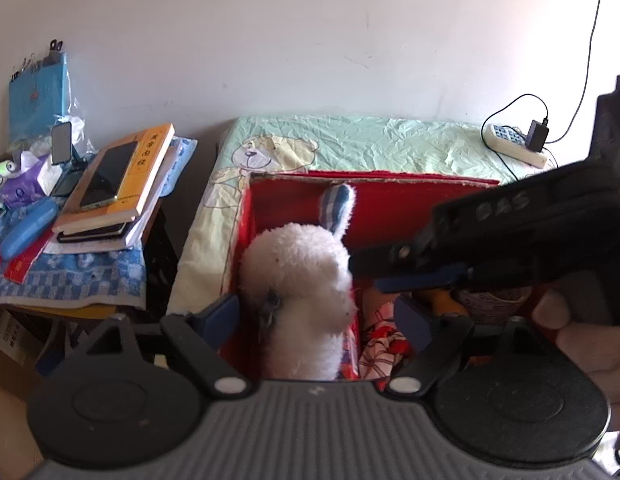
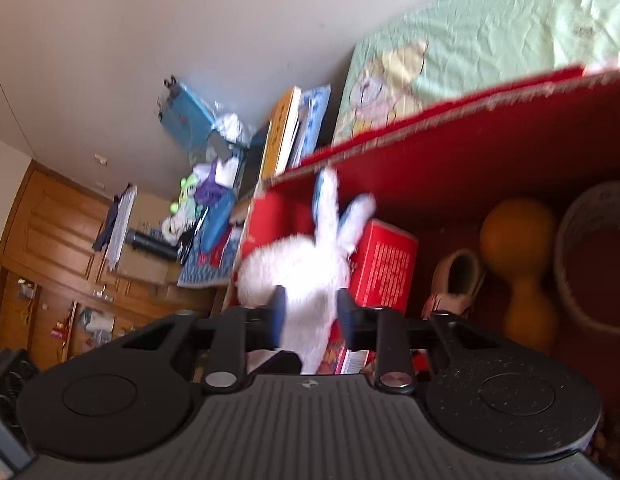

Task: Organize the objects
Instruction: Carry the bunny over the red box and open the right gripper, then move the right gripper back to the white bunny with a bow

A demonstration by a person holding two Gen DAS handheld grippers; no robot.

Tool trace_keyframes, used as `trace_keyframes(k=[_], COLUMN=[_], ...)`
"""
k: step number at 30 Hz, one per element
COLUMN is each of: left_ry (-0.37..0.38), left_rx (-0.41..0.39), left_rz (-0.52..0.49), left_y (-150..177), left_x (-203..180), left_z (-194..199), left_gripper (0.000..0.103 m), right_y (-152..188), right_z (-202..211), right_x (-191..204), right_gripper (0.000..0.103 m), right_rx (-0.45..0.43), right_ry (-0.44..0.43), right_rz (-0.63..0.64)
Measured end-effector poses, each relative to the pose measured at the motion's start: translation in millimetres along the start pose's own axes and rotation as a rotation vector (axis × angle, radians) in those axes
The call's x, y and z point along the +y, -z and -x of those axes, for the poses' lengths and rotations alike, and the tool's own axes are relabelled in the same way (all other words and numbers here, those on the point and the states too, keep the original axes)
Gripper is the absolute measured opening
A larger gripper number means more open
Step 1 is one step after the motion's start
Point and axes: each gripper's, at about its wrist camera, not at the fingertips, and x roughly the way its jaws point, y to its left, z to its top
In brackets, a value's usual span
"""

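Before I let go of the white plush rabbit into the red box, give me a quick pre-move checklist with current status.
1. Right gripper clamped on the fluffy white plush rabbit with blue-lined ears: ok.
2. Left gripper open, pads off the rabbit: ok.
3. Rabbit inside the red cardboard box: ok.
4. Room beside the red carton: cannot tell.
5. Orange gourd-shaped toy clear of the rabbit: ok.

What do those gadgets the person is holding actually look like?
Each hand-held gripper, left and right, has a ribbed grey body, two round black discs, black linkage arms with silver rivets, and blue finger pads. No cables or sleeves show on them.
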Motion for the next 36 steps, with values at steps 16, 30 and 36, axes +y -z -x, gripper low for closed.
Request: trace_keyframes(k=[16,30,36], left_ry=[0.000,0.157,0.148], left_rx=[-0.030,-0.027,0.080], left_rz=[0.000,-0.085,-0.074], left_y=[-3.5,-17.9,-9.0], left_x=[-53.0,-235.1,-286.7], left_z=[29.8,28.6,-4.5], left_gripper=[0.088,0.095,0.095], right_y=[16.5,39.9,47.5], right_z=[97.4,260.9,283.8], right_x=[-8.1,-99.7,-136.5], right_gripper=[0.030,0.044,0.044], right_rx=[-0.174,-0.348,-0.325], right_ry=[0.064,0.296,0.344], right_rz=[0.153,0.158,0.164])
